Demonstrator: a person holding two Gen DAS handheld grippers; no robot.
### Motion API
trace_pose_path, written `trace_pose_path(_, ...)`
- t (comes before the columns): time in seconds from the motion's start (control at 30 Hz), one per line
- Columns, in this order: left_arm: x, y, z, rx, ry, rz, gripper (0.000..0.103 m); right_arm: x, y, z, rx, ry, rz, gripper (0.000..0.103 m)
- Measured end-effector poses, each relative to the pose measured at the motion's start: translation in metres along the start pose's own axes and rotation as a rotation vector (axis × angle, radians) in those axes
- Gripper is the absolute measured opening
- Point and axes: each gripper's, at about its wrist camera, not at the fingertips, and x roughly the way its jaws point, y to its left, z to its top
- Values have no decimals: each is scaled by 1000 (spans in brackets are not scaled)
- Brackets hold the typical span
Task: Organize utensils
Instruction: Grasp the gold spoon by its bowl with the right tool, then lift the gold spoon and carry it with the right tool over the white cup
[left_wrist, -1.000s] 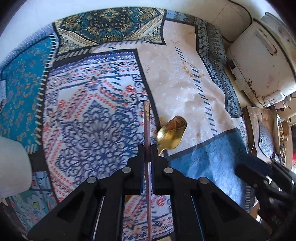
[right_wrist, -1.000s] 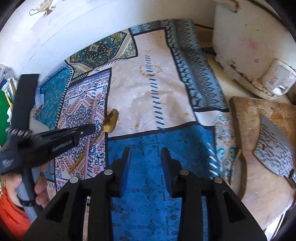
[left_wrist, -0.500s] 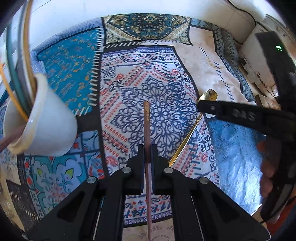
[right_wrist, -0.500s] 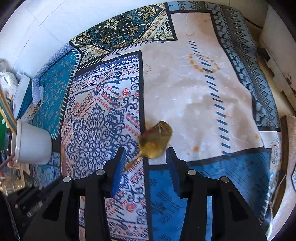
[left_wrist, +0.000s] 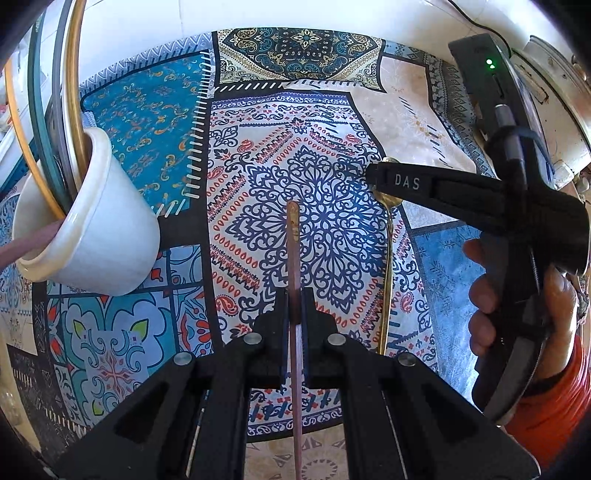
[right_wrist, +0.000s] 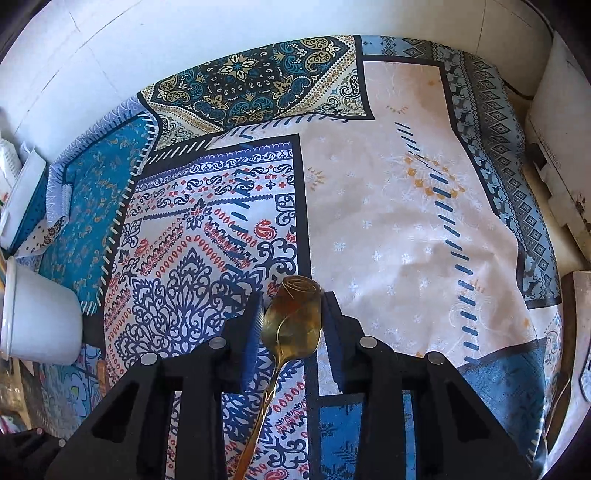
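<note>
Two utensils are in hand at this moment, one per gripper. My left gripper (left_wrist: 294, 295) is clamped tight on a thin pinkish-brown stick, apparently a chopstick (left_wrist: 294, 254), which runs out ahead of the jaws over the patterned cloth (left_wrist: 325, 206) covering the worktop. My right gripper (right_wrist: 291, 314) straddles the bowl of a gold spoon (right_wrist: 295, 317); its jaws have just been closing on that bowl, and the left pad looks to touch the bowl's edge while a sliver of gap seems to remain at the right, so I cannot call the grip firm. In the left wrist view the spoon's handle trails back toward me along the cloth, and a hand (left_wrist: 517, 291) holds the right gripper's grip.

The white ceramic utensil holder (left_wrist: 85, 218) stands at the left, well apart from the spoon, already carrying long handles.

My judgement: the step is the pick-up of the spoon, with the chopstick awaiting deposit. The next move calls for finishing the squeeze on the smooth, curved bowl, which could slip or twist, then lifting and carrying both pieces left to the holder's mouth.
</note>
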Motion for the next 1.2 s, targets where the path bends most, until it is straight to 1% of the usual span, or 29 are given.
trace_pose_path(0.03, 0, 0, 0, 1, -2, -1, 4, -1, -3, 1, 3, 3, 11, 28)
trace_pose_path(0.07, -1, -1, 0, 2, -5, -2, 4, -5, -6, 2, 14, -7, 20, 21)
trace_pose_path(0.1, -2, -2, 1, 4, -10, -2, 4, -10, -12, 2, 21, -9, 41, 6)
trace_pose_path(0.17, -6, -3, 1, 6, -21, -7, 4, -19, -28, 1, 74, -3, 132, 2)
trace_pose_path(0.2, -7, -4, 2, 7, -27, -10, 4, -23, -34, -1, 92, -12, 137, 2)
trace_pose_path(0.3, -15, -7, 6, 19, -54, -9, 4, -30, -39, -5, 86, -12, 72, 2)
trace_pose_path(0.4, -22, -10, 7, 33, -77, -7, 4, -35, -47, -11, 105, 0, 57, 2)
trace_pose_path(0.43, -24, -10, 7, 39, -85, -3, 4, -35, -50, -13, 118, 8, 55, 3)
trace_pose_path(0.47, -26, -11, 7, 44, -91, 2, 4, -34, -52, -14, 126, 22, 63, 7)
trace_pose_path(0.5, -27, -11, 6, 50, -95, 6, 4, -34, -52, -13, 129, 37, 74, 16)
trace_pose_path(0.53, -29, -10, 6, 54, -96, 9, 4, -33, -48, -15, 129, 45, 81, 23)
trace_pose_path(0.57, -30, -9, 5, 56, -95, 12, 4, -31, -45, -16, 124, 48, 77, 37)
trace_pose_path(0.6, -30, -8, 4, 58, -93, 16, 4, -31, -41, -15, 120, 46, 67, 43)
trace_pose_path(0.73, -32, -1, -2, 53, -91, 38, 4, -17, -18, -13, 79, 73, 63, 43)
trace_pose_path(0.8, -32, 5, -5, 41, -86, 43, 4, -11, -7, -14, 54, 66, 37, 43)
trace_pose_path(0.87, -34, 11, -7, 22, -80, 35, 4, -9, 6, -16, 14, 30, -15, 44)
trace_pose_path(0.9, -35, 13, -8, 16, -82, 33, 4, -7, 13, -17, -8, 17, -39, 46)
trace_pose_path(0.97, -38, 15, -9, 9, -88, 35, 4, -4, 24, -19, -49, -7, -80, 46)
trace_pose_path(1.03, -39, 16, -9, 5, -93, 34, 4, -1, 31, -19, -87, -36, -112, 43)
trace_pose_path(1.07, -41, 16, -9, 4, -97, 36, 4, -1, 32, -18, -105, -53, -109, 35)
trace_pose_path(1.2, -45, 15, -8, 9, -113, 42, 4, 0, 28, -12, -108, -60, -79, 33)
